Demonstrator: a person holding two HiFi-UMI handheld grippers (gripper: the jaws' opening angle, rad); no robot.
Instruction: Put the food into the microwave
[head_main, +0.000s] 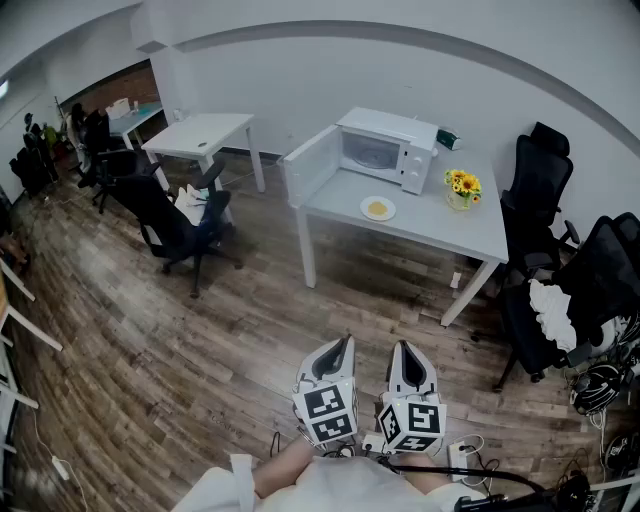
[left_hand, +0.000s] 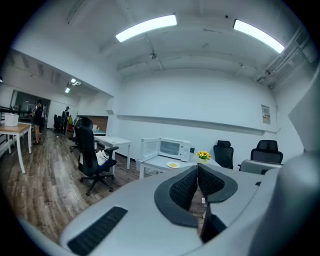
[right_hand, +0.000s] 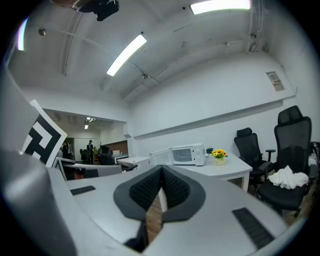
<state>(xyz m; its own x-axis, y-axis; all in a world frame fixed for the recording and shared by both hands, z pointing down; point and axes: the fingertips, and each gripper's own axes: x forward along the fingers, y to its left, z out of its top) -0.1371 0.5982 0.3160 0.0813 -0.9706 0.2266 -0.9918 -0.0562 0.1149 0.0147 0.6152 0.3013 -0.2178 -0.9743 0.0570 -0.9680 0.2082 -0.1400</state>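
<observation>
Left hand-held gripper (head_main: 347, 342) and right hand-held gripper (head_main: 402, 346) both have jaws closed, nothing between them. Food plate (head_main: 378, 208) sits on the desk (head_main: 450, 230) well ahead of both, just in front of the microwave (head_main: 390, 150) (door swung open)

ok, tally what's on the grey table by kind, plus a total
microwave: 1
plate of food: 1
vase of yellow flowers: 1
small dark green object, too small to identify: 1
Total: 4
</observation>
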